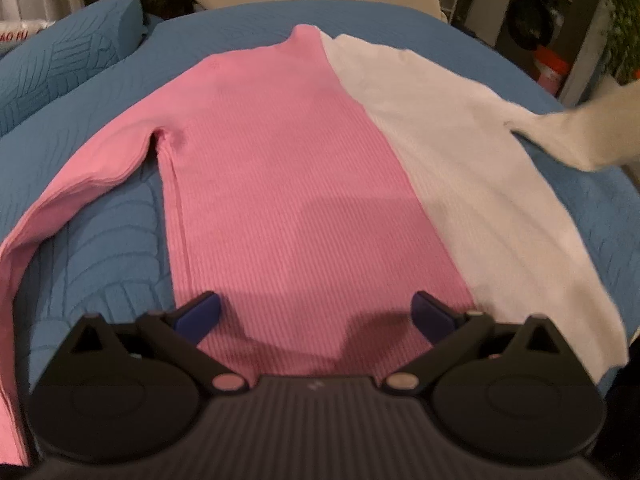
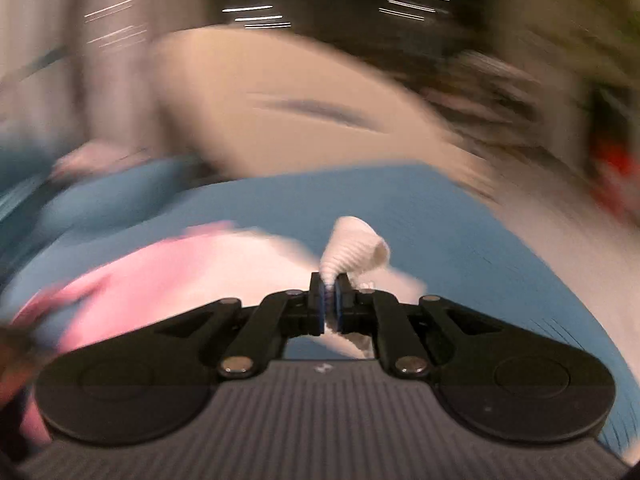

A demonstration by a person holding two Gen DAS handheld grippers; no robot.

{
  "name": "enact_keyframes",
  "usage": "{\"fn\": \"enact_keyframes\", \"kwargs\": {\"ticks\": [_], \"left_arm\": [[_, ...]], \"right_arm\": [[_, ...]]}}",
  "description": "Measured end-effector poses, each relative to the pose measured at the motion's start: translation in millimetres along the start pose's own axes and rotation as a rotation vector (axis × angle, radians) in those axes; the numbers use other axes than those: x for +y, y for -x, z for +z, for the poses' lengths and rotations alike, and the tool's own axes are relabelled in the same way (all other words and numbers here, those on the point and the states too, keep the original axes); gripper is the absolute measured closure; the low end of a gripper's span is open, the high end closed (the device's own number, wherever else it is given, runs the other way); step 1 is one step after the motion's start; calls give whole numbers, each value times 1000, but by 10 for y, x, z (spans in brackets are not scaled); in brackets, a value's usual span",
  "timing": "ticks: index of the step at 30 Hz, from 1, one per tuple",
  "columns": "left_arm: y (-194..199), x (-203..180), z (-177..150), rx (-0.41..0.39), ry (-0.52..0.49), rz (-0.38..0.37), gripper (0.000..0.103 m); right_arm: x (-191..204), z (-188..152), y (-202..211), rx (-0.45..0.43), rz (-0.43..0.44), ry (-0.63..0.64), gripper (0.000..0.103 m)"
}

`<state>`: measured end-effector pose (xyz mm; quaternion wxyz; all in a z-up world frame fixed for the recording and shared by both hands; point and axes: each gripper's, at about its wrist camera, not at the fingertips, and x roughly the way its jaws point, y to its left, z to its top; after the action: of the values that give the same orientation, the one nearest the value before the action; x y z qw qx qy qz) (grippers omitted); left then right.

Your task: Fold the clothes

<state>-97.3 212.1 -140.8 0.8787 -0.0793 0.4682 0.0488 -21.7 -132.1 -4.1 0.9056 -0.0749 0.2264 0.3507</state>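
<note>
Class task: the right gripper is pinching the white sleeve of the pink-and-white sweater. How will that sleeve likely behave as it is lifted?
The white sleeve bunches above the right gripper, so probably floppy. It looks like ribbed knit: likely light and grippy, not slippery.

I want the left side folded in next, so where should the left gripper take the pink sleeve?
Grip the pink sleeve low, toward its cuff end, coming from the outer left. It lies flat and clear of the body on the blue quilt, and the left gripper is open.
</note>
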Motion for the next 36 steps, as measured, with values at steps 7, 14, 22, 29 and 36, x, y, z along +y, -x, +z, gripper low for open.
{"fn": "enact_keyframes", "kwargs": {"ticks": [7,14,22,29,36], "left_arm": [[93,163,28,-21,107,-33,0],[313,336,126,-92,193,-61,1],[1574,1636,-49,-277,404,6,0],[1654,2859,-1121,-127,783,121,0],[1231,2876,-1667,-30,922,-58,4]], "right_arm": [[1156,-411,-401,195,187,161,94],[1658,-592,-536,244,231,201,92],[2023,-707,-612,253,272,194,63],[1707,-558,-470,147,259,48,60],[1560,-504,-588,189,246,-34,60]]}}
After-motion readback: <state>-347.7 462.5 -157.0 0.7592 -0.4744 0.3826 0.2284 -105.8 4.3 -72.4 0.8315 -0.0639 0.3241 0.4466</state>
